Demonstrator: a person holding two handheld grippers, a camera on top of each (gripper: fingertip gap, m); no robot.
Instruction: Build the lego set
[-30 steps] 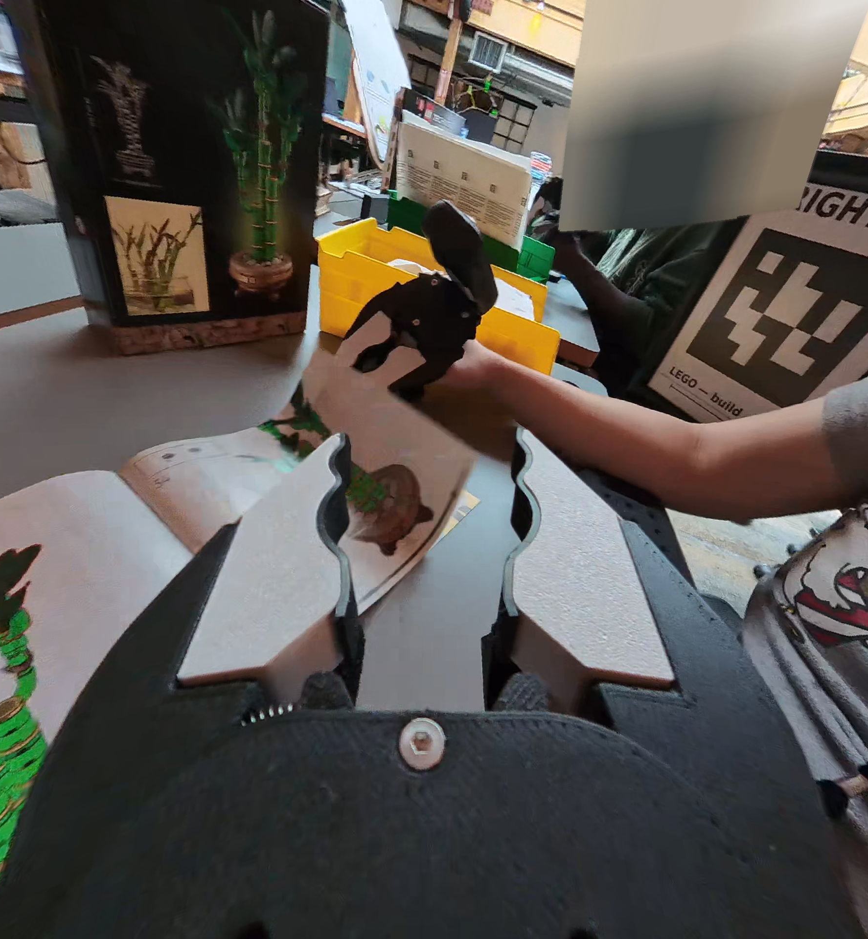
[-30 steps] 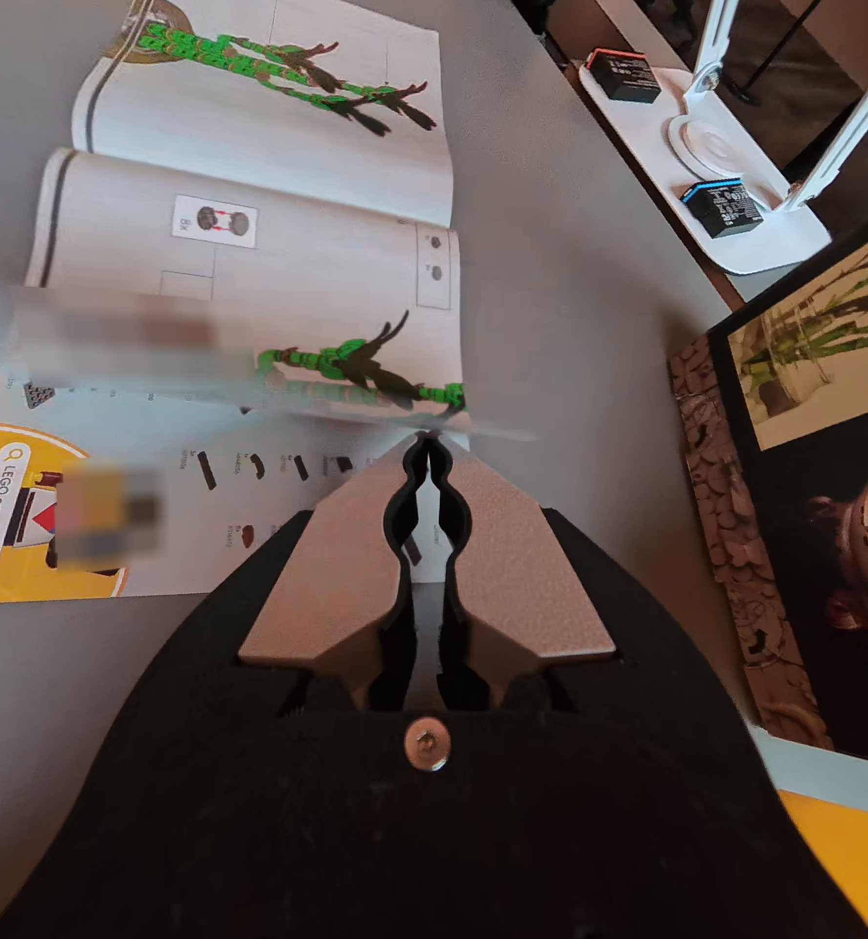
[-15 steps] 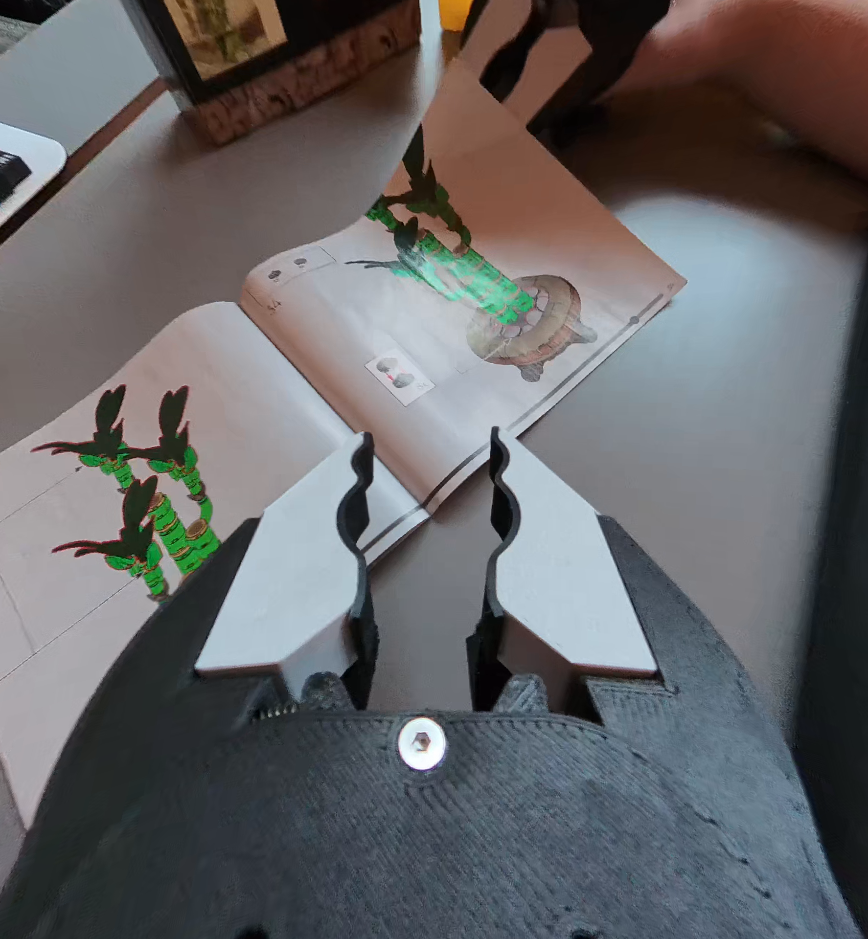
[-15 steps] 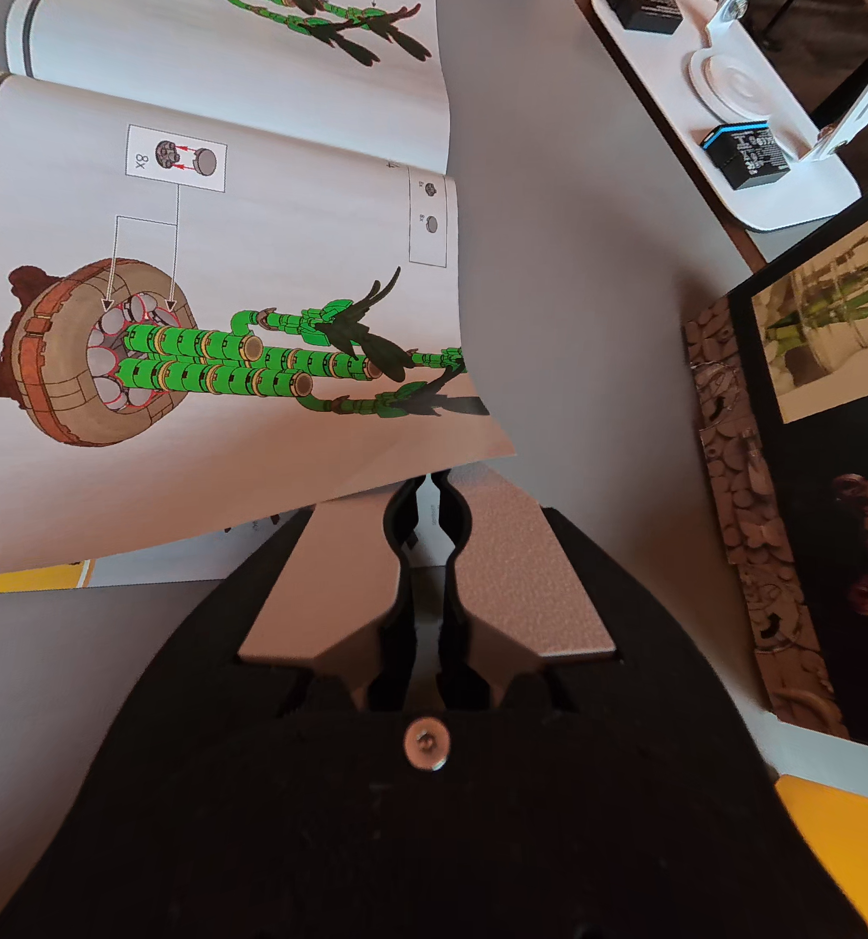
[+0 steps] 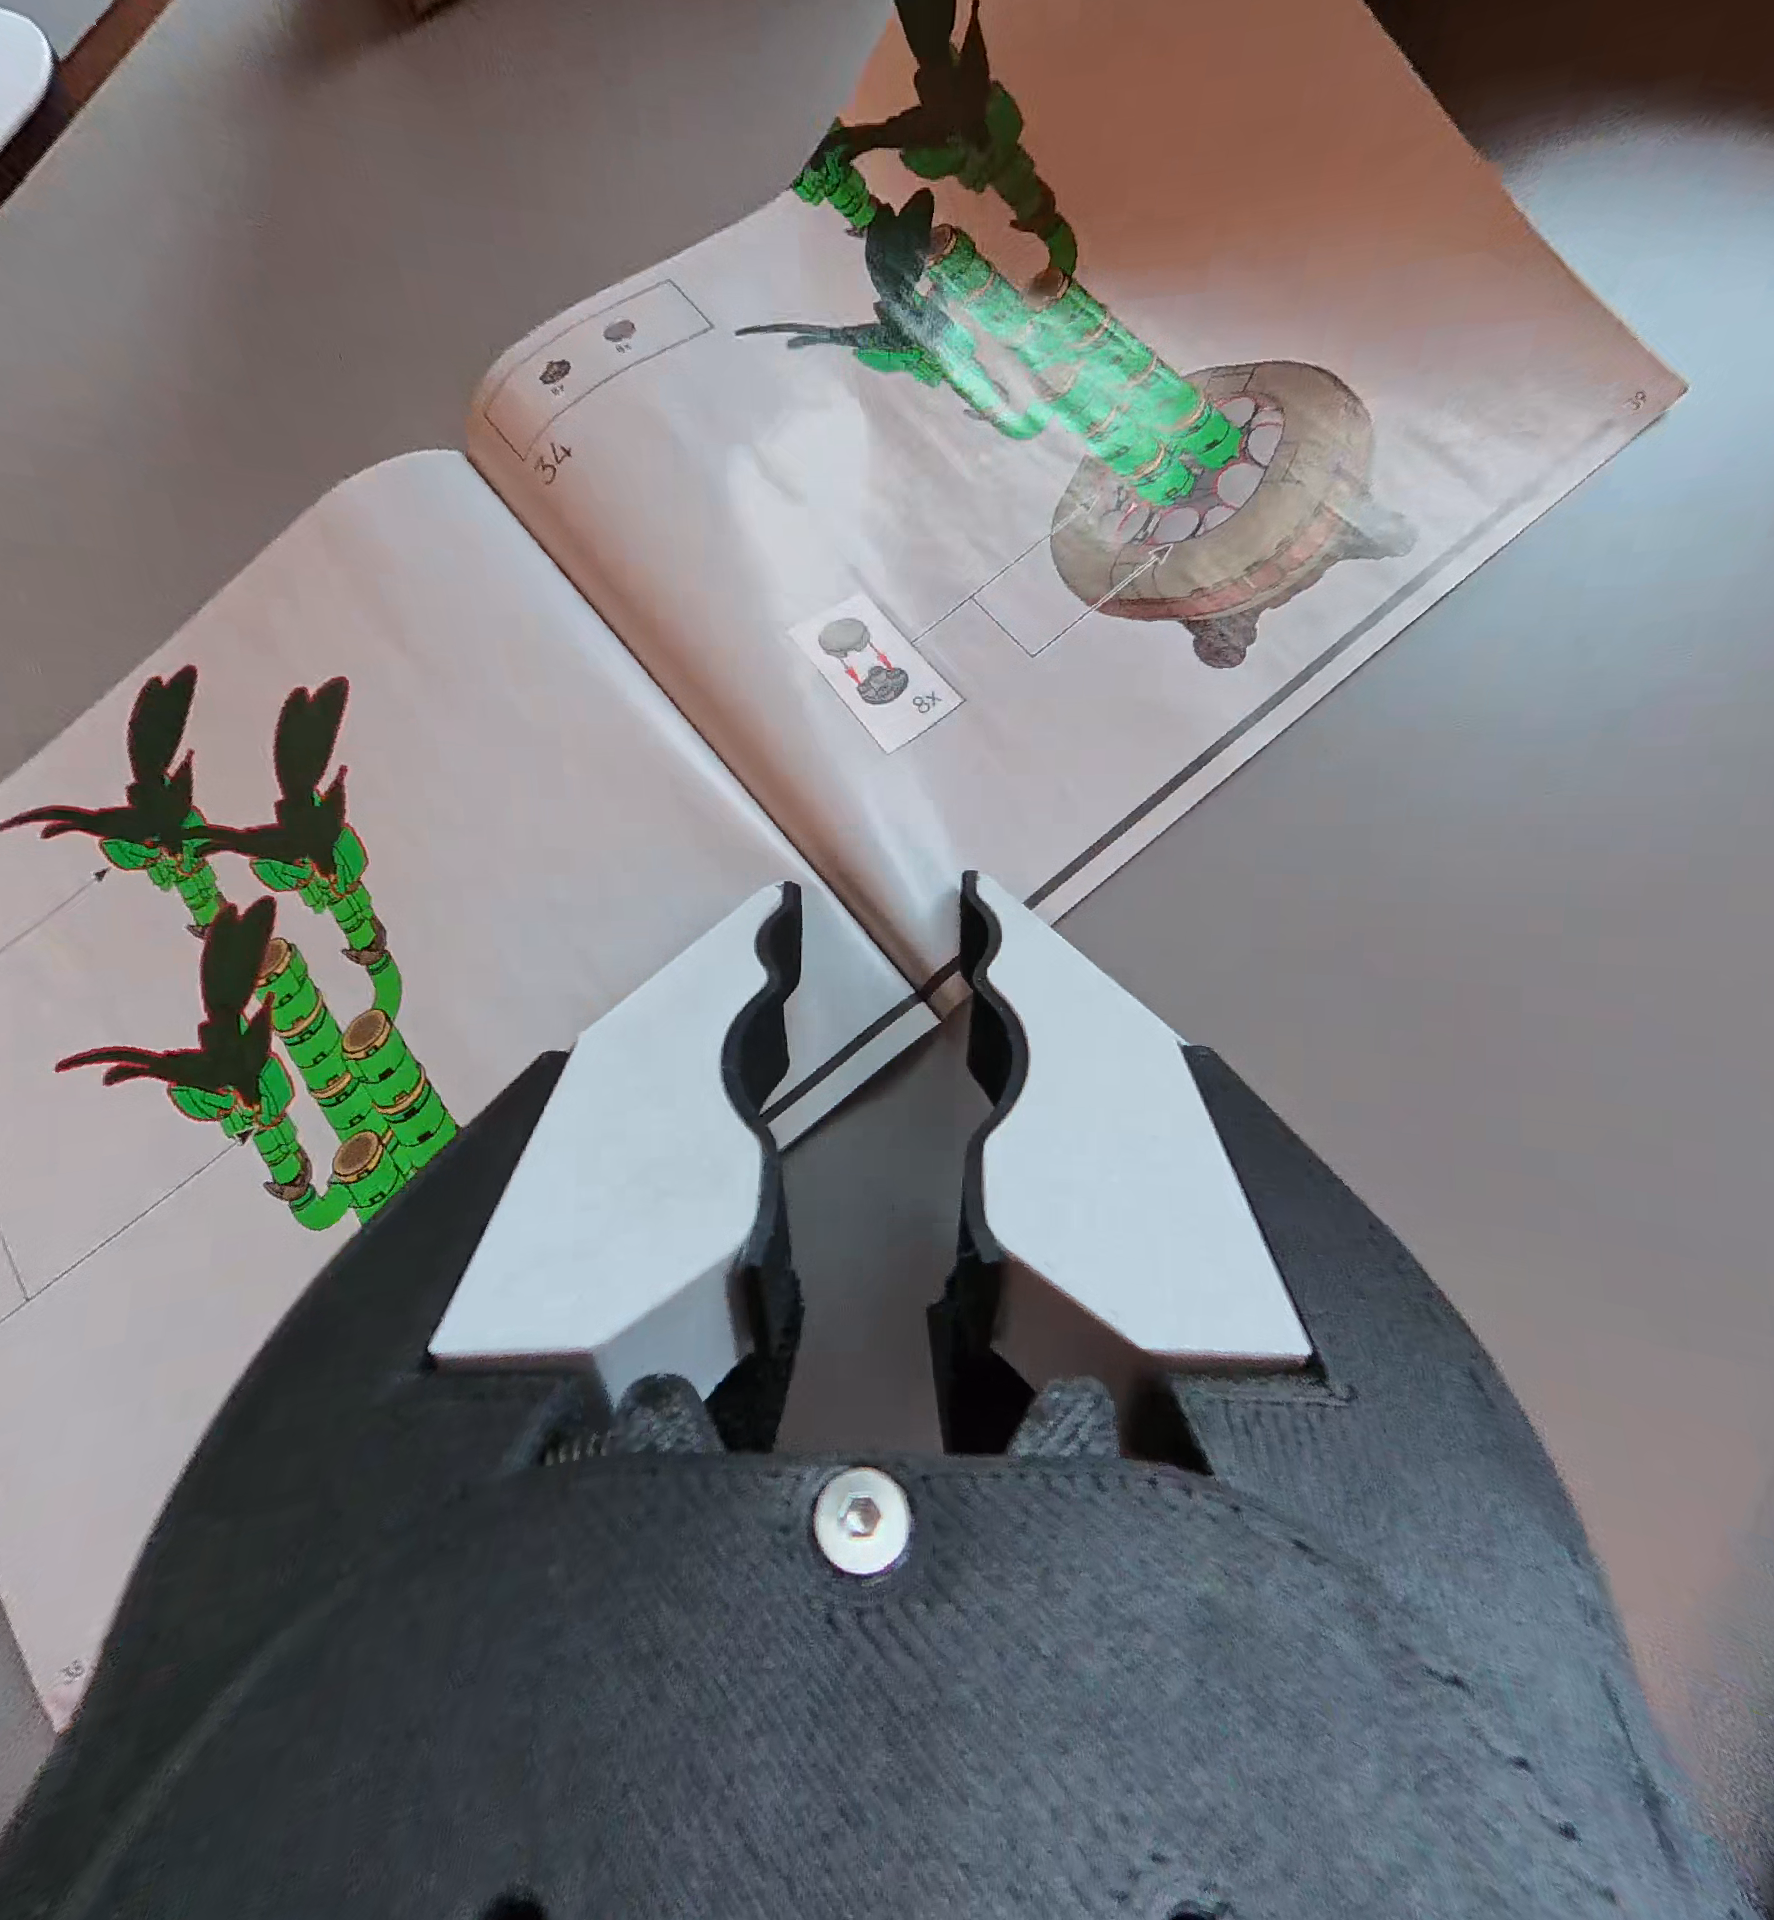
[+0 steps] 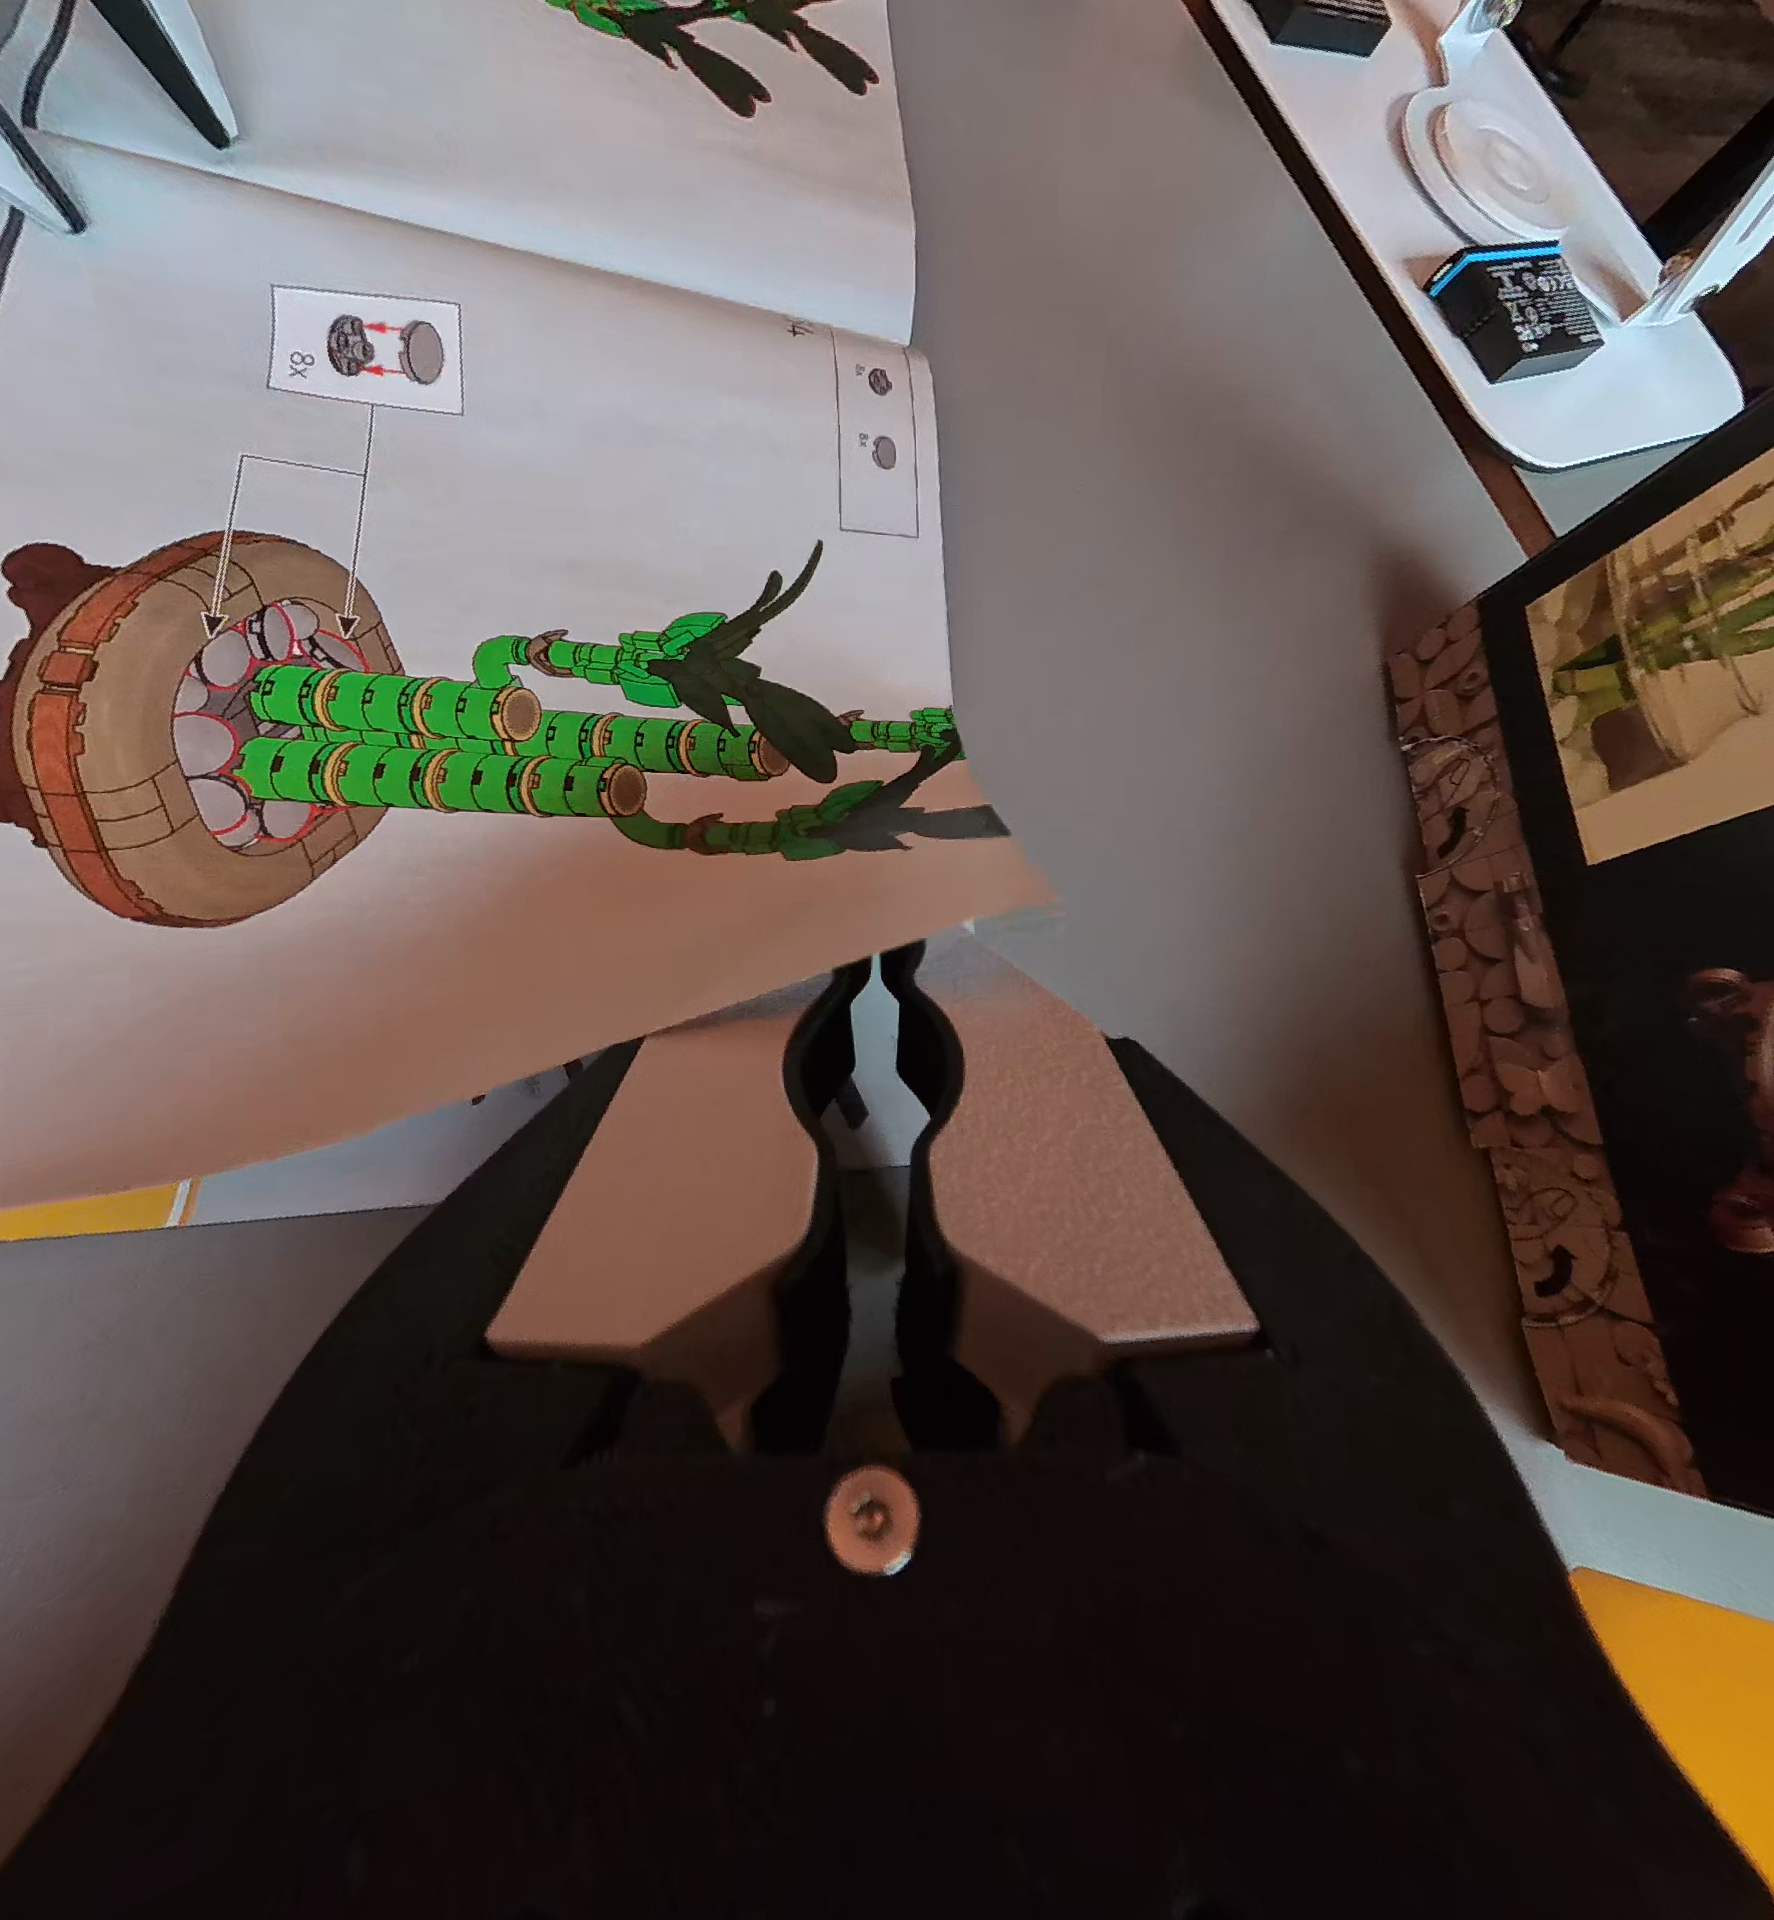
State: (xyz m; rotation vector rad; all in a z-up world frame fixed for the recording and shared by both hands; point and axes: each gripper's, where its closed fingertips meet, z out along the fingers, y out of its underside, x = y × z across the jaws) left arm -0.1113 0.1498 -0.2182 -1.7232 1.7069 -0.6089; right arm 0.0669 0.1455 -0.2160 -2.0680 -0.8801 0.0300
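My right tool [image 6: 875, 982] pinches a page edge of the booklet [image 5: 654, 644], which lies open on the surface [image 5: 1485, 935]. My left tool [image 5: 878, 914] hovers empty, jaws apart, over the booklet's spine. I'd lay the page flat slowly.

A smooth grey tabletop [image 6: 1153, 540] fills most of the view. Off its far edge lies a flat white plastic tray [image 6: 1610, 374], with a small black block with a blue top edge [image 6: 1511, 312] and a round white disc [image 6: 1485, 156] on it.
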